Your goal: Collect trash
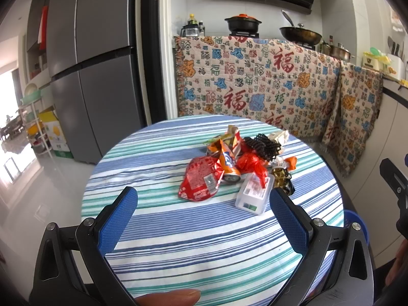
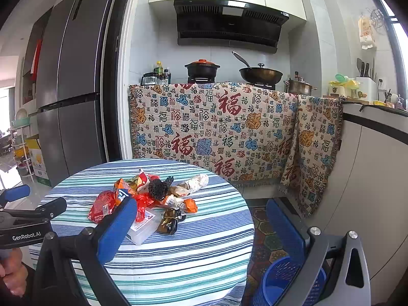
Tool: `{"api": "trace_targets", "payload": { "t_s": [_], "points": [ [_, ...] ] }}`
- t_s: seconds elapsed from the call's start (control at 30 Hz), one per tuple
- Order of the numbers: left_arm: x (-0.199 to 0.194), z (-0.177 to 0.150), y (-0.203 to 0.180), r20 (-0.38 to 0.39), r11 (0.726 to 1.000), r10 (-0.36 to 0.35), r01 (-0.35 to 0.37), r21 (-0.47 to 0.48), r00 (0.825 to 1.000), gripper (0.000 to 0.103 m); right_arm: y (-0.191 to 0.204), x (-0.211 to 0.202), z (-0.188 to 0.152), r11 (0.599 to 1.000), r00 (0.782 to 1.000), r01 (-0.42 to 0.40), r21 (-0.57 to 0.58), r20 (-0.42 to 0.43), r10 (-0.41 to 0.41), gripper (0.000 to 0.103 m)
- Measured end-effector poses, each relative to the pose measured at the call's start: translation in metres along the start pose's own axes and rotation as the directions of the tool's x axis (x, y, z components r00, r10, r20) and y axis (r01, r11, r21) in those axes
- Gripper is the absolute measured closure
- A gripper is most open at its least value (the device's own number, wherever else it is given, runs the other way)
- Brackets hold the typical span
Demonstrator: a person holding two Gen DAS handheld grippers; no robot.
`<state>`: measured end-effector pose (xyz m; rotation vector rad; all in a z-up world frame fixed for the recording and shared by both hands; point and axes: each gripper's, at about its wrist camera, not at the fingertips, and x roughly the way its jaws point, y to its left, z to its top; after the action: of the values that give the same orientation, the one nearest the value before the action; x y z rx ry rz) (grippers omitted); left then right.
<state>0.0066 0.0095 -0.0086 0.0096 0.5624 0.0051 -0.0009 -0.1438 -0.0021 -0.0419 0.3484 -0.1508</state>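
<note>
I saw the trash pile (image 1: 237, 163) sitting in the middle of the round striped table (image 1: 193, 242). My left gripper (image 1: 204, 204) and right gripper (image 2: 201, 219) were both wide open, holding nothing, near the pile.

My left gripper's black body (image 2: 25, 232), at nine o'clock in my right wrist view, reads "GenRobot.AI". The patterned cloth (image 2: 216, 127) over the counter repeats a large red "福". Labels on the trash are too blurred.

Left gripper (image 1: 204, 201), jaws spread wide, hovers before trash pile (image 1: 244, 163) on striped tablecloth (image 1: 204, 242).
</note>
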Motion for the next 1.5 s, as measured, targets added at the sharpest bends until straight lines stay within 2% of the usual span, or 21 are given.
{"api": "trace_targets", "payload": {
  "t_s": [1.17, 1.5],
  "points": [
    [0.001, 0.000, 0.000, 0.001, 1.000, 0.001, -0.001, 0.001, 1.000, 0.000, -0.001, -0.001, 0.000, 1.000, 1.000, 0.008, 0.004, 0.013, -0.008, 0.000],
    [0.013, -0.004, 0.015, -0.039, 1.000, -0.018, 0.017, -0.011, 0.999, 0.000, -0.004, 0.005, -0.003, 1.000, 1.000, 0.019, 0.007, -0.003, -0.019, 0.000]
  ]
}}
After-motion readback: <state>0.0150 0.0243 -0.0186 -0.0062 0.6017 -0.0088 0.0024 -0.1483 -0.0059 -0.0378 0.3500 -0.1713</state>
